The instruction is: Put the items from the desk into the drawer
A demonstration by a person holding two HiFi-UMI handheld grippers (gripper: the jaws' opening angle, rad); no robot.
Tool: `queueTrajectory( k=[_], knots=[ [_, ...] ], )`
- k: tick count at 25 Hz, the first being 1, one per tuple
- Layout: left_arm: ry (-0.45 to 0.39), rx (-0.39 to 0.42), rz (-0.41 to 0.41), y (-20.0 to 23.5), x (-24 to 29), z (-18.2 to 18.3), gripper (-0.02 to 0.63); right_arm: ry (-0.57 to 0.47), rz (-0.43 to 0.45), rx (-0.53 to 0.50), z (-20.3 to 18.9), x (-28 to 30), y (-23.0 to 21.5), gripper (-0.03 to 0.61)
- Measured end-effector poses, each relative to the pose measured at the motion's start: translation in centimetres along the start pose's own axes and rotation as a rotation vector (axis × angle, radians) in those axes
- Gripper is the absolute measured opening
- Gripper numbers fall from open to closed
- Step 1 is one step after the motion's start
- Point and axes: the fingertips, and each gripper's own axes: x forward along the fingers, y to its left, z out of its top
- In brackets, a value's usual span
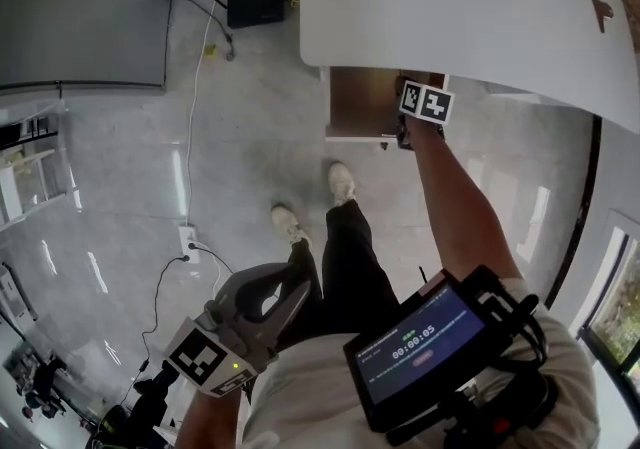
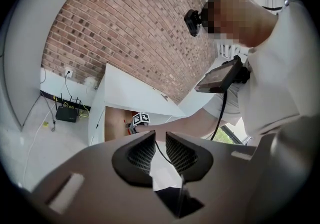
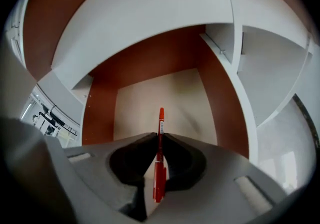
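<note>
In the head view a white desk (image 1: 450, 7) fills the top, with an open brown drawer (image 1: 360, 102) under its front edge. My right gripper (image 1: 405, 135) reaches into that drawer, its marker cube just above. In the right gripper view the right gripper (image 3: 159, 135) is shut on a red pen (image 3: 160, 120), whose tip points over the drawer's pale bottom (image 3: 145, 103). My left gripper (image 1: 298, 282) hangs low by the person's hip, far from the desk. In its own view the left gripper (image 2: 159, 135) holds nothing, its jaws a narrow gap apart.
A black box (image 1: 256, 7) with cables lies on the floor behind the desk, and a power strip (image 1: 187, 237) with a cord lies at the left. The person's shoes (image 1: 342, 180) stand before the drawer. A screen (image 1: 425, 347) hangs on the person's chest.
</note>
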Motion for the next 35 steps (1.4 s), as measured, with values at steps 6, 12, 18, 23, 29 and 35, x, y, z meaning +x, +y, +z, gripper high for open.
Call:
queueTrajectory(
  k=[6,12,18,23,29,35],
  knots=[
    [-0.001,-0.036,0.026,1.5,1.9,-0.9,0.072,0.061,-0.015,-0.038,-1.1,3.6,-1.9,0.043],
    [0.002,-0.047,0.028,2.0,2.7,-1.2,0.072,0.149,-0.032,-0.060,-2.3,5.5,-2.3,0.046],
    [0.000,-0.032,0.025,2.2,2.6,-1.1,0.072,0.180,-0.013,-0.109,-3.0,5.5,-1.9,0.060],
    [-0.005,-0.034,0.021,2.0,2.5,-1.0,0.072,0.177,-0.014,-0.130,-2.7,4.6,-1.7,0.060],
    [-0.020,-0.006,-0.018,0.6,1.6,0.5,0.072,0.166,0.010,-0.119,-2.2,0.9,-0.8,0.060],
    [-0.050,0.042,-0.085,-1.4,-0.4,2.6,0.072,0.112,0.045,-0.081,-1.3,-5.6,0.6,0.043]
  ],
)
